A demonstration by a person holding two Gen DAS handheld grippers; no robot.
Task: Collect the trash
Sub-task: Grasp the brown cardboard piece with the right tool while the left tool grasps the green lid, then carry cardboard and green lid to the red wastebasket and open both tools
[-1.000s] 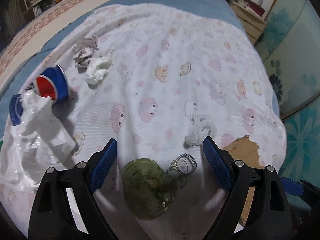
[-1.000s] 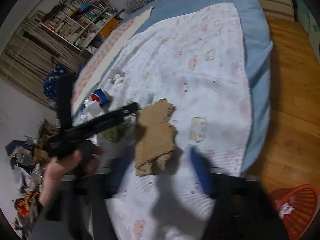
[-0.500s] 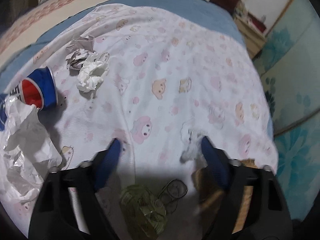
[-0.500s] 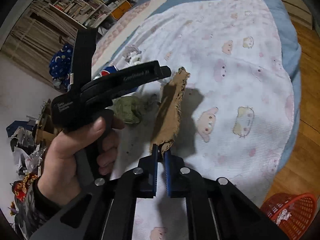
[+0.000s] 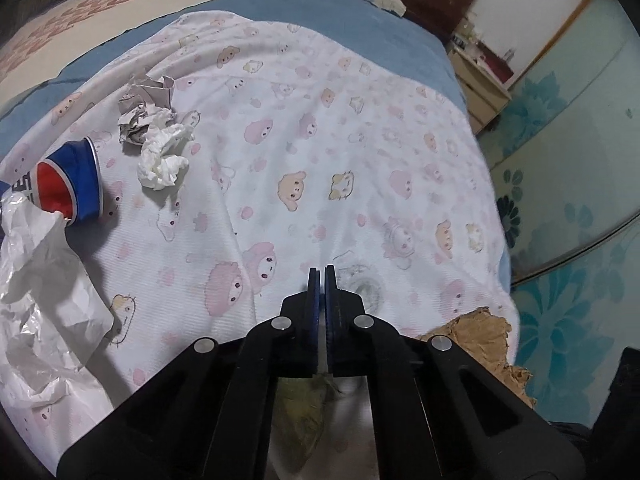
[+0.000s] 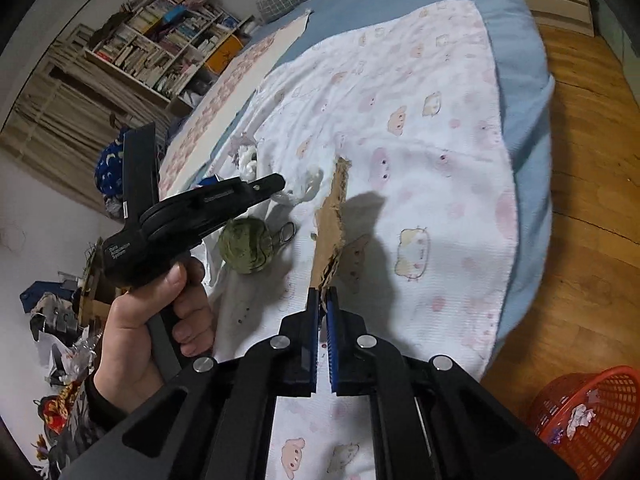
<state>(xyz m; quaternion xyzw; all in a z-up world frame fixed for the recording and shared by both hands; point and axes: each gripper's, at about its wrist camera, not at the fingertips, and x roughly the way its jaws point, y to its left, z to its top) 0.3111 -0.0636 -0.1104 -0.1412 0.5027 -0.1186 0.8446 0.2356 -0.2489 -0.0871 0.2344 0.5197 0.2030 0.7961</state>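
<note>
Right gripper point(image 6: 323, 294) is clamped on just the torn corner of the cardboard scrap point(image 6: 330, 220), left gripper point(image 6: 276, 182) pinches a white tissue wad point(image 6: 304, 186) over the bed; either could slip before reaching the red basket point(image 6: 592, 412).

- On your bed point(image 5: 360, 40), the blanket point(image 5: 320, 160) carries all the trash.
- Upper left of the left wrist frame: crumpled paper point(image 5: 146, 106), tissue wad point(image 5: 162, 158) just below it, touching.
- The cup point(image 5: 68, 184) lies at far left, against the plastic bag point(image 5: 44, 280) below it.
- Cardboard point(image 5: 476, 332) sits at lower right.
- In your right wrist frame, the basket point(image 6: 588, 416) stands on the floor point(image 6: 580, 160), lower right.
</note>
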